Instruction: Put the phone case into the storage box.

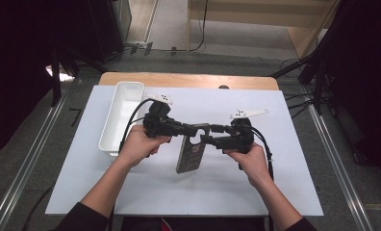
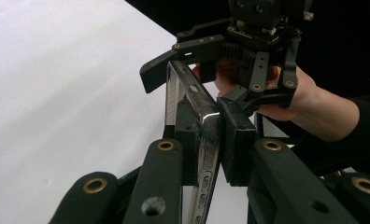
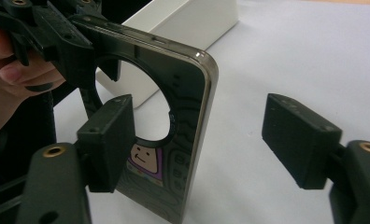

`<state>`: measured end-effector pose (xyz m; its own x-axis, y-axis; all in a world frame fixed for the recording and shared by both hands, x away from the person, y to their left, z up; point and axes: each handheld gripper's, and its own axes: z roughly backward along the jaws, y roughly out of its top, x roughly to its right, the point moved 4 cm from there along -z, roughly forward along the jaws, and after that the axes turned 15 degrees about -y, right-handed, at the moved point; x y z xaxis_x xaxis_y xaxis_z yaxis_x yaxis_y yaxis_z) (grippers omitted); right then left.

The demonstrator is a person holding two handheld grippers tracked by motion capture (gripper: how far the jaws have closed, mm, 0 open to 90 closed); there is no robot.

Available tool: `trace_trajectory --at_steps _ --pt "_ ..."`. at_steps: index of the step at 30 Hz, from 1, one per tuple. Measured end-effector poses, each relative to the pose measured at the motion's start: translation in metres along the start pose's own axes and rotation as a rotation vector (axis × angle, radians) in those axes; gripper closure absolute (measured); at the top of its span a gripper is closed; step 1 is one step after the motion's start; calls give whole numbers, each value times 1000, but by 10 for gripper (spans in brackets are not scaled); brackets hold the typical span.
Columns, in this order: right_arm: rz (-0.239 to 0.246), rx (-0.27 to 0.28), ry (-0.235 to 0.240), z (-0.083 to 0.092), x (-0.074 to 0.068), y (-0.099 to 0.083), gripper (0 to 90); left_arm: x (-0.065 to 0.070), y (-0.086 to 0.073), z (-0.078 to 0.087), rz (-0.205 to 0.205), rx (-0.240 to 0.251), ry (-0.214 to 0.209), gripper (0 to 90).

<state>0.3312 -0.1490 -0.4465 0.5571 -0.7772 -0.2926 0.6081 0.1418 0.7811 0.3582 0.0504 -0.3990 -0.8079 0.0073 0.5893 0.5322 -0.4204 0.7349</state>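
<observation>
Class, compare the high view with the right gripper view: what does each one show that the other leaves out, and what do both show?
High view: both forearms, the right gripper seen from outside, and the floor beyond the table.

Right gripper view: a small cartoon face printed on the door hanger, and the right gripper's jaws apart, the hanger's edge between them.

Both: the door hanger, the white tray, the left gripper clamped on the hanger.

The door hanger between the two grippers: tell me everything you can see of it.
The door hanger is a flat, glossy dark card with a round hook hole at its top, pale edging and a printed cartoon face. It hangs upright above the white mat, clamped by the left gripper; the right gripper straddles its edge, jaws apart.
</observation>
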Motion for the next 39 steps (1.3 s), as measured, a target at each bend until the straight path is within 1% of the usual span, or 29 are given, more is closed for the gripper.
trace_trajectory --at_steps 3,7,13,18,24,30,34,39 --pt "9 2 8 -1 0 0 324 1 0 -1 1 2 -4 789" --pt "7 7 22 -1 0 0 391 1 0 -2 -3 2 -6 789" --pt "29 13 41 -3 -2 0 496 2 1 -2 -11 3 -13 789" --pt "35 18 65 -6 -3 1 579 3 1 -2 -17 16 -26 789" --pt "47 27 74 -6 -5 1 665 3 1 -3 -24 23 -36 789" --pt "32 37 76 -4 -3 2 690 4 1 -3 -30 19 -36 787" --pt "29 33 64 -3 -3 3 695 4 1 -3 -31 22 -34 787" --pt "26 27 59 -3 -3 3 700 3 1 -3 -42 21 -18 786"
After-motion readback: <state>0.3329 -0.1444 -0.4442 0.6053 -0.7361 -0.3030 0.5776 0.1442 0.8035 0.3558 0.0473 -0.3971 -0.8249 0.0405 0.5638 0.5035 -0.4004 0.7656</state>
